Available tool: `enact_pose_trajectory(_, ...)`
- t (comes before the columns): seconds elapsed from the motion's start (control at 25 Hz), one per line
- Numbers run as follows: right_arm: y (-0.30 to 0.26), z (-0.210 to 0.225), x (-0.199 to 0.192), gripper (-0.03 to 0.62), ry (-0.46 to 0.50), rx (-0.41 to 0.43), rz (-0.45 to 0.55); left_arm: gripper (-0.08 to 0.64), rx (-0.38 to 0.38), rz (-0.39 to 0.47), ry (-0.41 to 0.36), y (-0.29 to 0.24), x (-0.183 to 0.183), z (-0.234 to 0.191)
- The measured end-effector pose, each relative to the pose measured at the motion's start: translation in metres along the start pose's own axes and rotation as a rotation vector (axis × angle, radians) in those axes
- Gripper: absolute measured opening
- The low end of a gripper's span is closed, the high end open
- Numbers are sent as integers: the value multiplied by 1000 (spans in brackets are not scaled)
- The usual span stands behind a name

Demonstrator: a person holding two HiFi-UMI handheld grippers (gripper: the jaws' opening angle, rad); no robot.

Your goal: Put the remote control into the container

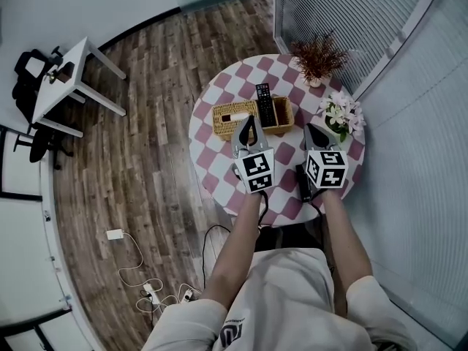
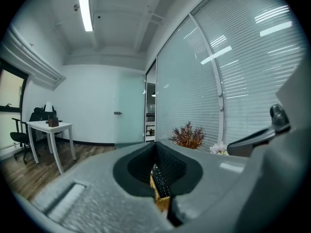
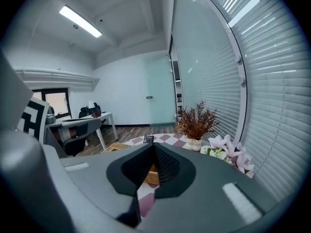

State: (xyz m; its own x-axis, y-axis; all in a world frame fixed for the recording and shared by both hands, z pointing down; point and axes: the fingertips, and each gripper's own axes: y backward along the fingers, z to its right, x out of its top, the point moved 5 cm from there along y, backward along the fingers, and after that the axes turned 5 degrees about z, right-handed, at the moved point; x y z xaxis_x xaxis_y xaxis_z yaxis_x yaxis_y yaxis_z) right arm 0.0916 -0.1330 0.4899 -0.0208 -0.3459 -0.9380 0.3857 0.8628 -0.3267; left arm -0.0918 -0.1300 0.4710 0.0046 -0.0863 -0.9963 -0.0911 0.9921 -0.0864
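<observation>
A black remote control (image 1: 265,104) lies lengthwise in the right part of a woven basket (image 1: 232,126), its far end jutting over the far rim. My left gripper (image 1: 248,121) hovers at the basket's near edge, just left of the remote, shut with nothing in it. In the left gripper view the remote (image 2: 160,181) and the basket (image 2: 162,204) show past the closed left gripper (image 2: 155,147). My right gripper (image 1: 311,129) hangs to the right of the basket, shut and empty. In the right gripper view the right gripper (image 3: 154,147) points past the basket (image 3: 115,147) and the remote (image 3: 148,139).
The round table (image 1: 212,168) has a pink-and-white checked cloth. A dried reddish plant (image 1: 318,57) stands at the far edge and a pot of pale flowers (image 1: 342,114) at the right. A dark flat object (image 1: 303,183) lies near the front edge. A white desk (image 1: 69,79) stands on the floor at left.
</observation>
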Motion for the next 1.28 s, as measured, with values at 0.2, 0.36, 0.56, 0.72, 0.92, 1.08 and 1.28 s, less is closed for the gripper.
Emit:
enact_pose_trajectory(0.2, 2, -4, -15, 170, 21, 47, -62, 6, 6, -4, 8, 0, -2, 1)
enact_pose_trajectory(0.36, 1, 2, -29, 365, 10, 20, -119, 6, 32, -30, 7, 2, -10, -2)
enact_pose_trajectory(0.56, -8, 17, -56, 367, 37, -24, -207, 6, 43, -35, -9, -1, -16, -2)
enact_pose_trajectory(0.72, -4, 19, -123, 367, 24, -58, -396, 6, 72, -41, 2, -6, -23, -7)
enact_pose_trajectory(0.92, 12, 15, -197, 365, -9, -111, -605, 6, 91, -64, 12, -14, -34, -12)
enact_pose_trajectory(1.08, 5, 14, -217, 341, 7, -131, -680, 6, 93, -81, 15, -25, -44, -14)
enact_pose_trajectory(1.28, -9, 15, -222, 325, 20, -128, -733, 6, 95, -108, 9, -35, -56, -21)
